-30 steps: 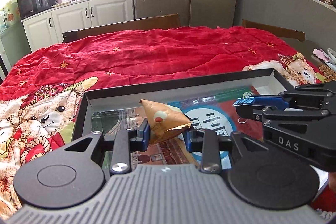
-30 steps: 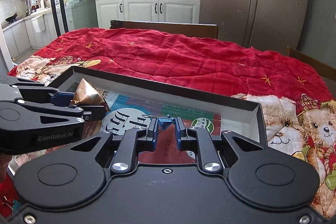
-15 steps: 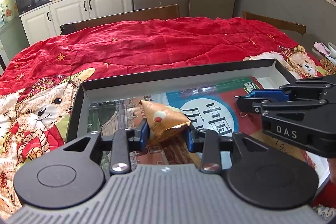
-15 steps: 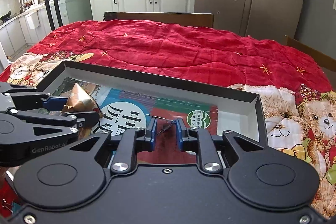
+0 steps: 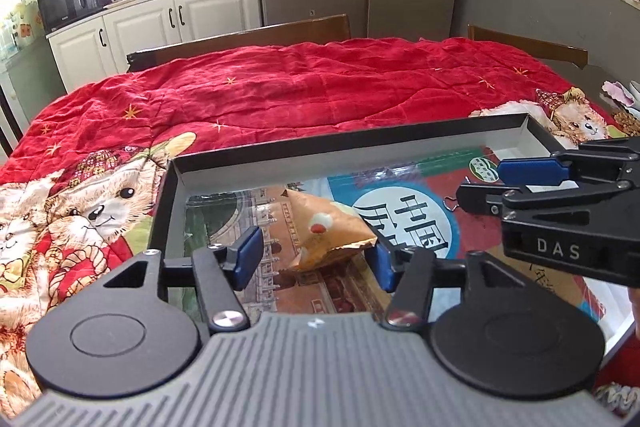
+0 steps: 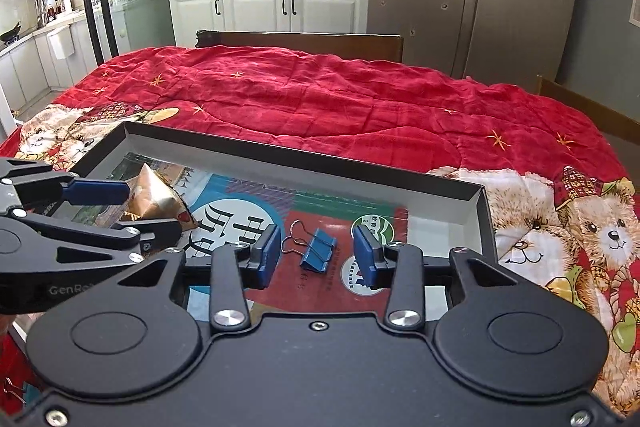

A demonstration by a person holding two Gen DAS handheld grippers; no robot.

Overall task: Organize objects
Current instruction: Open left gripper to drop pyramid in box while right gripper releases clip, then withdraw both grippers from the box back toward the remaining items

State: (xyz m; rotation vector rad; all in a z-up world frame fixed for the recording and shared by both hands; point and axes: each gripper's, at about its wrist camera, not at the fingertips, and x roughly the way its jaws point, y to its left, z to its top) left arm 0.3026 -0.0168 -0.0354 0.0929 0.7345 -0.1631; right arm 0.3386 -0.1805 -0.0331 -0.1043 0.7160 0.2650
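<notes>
- Left wrist view: the left hand-held gripper (image 5: 314, 257) points down into a shallow black tray (image 5: 360, 147) that lies on a red quilt with teddy-bear prints (image 5: 280, 95).
- Its jaws have just been opening and now stand apart; a gold snack packet (image 5: 326, 227) lies on the tray floor between them. The left pad is clear of the packet, while the packet's crimped edge reaches right up to the right pad, and contact there cannot be judged.
- The tray floor shows a printed sheet with a white circle and dark characters (image 5: 404, 223).
- The right hand-held gripper (image 5: 480, 187) comes in from the right edge over the tray, one blue pad above a dark finger.
- Right wrist view: the right hand-held gripper (image 6: 316, 255) has also just been opening; its blue pads stand apart on either side of a blue binder clip (image 6: 316, 249).
- The clip lies flat on the tray floor, wire handles toward the left, touching neither pad.
- The left hand-held gripper (image 6: 148, 211) sits at the left, the gold packet (image 6: 154, 197) between its fingers.
- Behind the quilt stand a wooden chair back (image 6: 300, 43) and white cabinets (image 6: 268, 7).
</notes>
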